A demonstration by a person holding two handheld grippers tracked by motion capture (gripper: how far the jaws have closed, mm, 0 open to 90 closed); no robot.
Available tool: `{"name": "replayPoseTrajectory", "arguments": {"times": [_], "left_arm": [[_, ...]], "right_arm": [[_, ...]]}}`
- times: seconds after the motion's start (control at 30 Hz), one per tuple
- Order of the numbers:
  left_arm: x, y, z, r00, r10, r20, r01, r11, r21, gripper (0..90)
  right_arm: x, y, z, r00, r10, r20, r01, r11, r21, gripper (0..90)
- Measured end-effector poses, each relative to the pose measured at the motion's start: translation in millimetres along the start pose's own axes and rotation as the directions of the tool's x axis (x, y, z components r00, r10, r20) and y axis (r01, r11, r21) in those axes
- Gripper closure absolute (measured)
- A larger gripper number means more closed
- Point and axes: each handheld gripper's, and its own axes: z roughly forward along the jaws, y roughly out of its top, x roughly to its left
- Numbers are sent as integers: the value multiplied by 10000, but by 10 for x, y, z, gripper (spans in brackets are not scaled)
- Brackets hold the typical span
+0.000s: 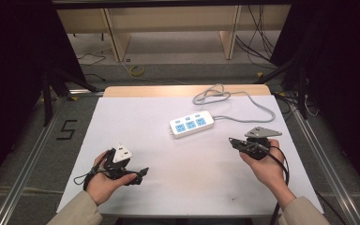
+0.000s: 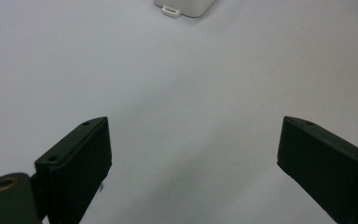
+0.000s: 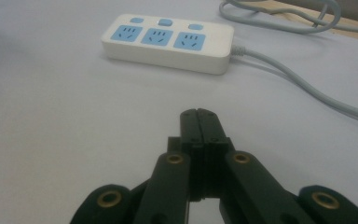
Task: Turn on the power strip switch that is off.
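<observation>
A white power strip (image 1: 191, 124) with three blue sockets lies on the white table sheet, its grey cable (image 1: 243, 105) looping off to the back right. In the right gripper view the power strip (image 3: 168, 43) sits ahead of my right gripper (image 3: 199, 114), whose jaws are pressed together with nothing between them. From above, that right gripper (image 1: 234, 141) points left, a hand's width right of the strip. My left gripper (image 1: 142, 174) rests near the front left, held in a hand. Its jaws (image 2: 193, 163) stand wide open over bare sheet, and one end of the strip (image 2: 184, 7) shows far ahead.
The white sheet (image 1: 168, 187) covers a wooden table (image 1: 136, 90). Metal frame rails (image 1: 26, 159) run along both sides. Wooden furniture legs and loose cables stand on the floor beyond the far edge.
</observation>
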Motion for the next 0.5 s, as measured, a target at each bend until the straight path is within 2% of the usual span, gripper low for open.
{"name": "replayPoseTrajectory", "arguments": {"times": [0.5], "left_arm": [[0,2,16,10000,44,6,-44,10000,49,95]], "right_arm": [[16,80,99,9999,-105,-27,105,9999,107,900]]}}
